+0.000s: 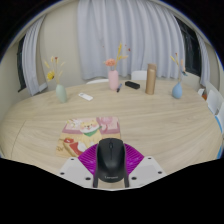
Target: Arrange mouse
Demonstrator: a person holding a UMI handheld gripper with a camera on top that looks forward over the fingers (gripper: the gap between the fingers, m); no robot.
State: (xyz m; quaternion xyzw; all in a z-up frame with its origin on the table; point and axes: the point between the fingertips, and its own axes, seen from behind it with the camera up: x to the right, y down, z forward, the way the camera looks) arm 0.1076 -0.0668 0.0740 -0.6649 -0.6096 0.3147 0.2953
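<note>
A black computer mouse (110, 160) sits between my gripper's two fingers, its nose pointing away from me. The magenta pads (86, 159) press against both of its sides, so my gripper (110, 165) is shut on the mouse. It is held just above the near part of a light wooden table (40, 125). The mouse's underside is hidden.
Just beyond the fingers lies a pink tray (92, 127) with small items. Farther back stand vases with flowers (113, 78), a green vase (61, 92), a tan bottle (151, 79), a blue vase (177, 90), a dark small object (132, 85) and a white flat object (86, 97). Curtains hang behind.
</note>
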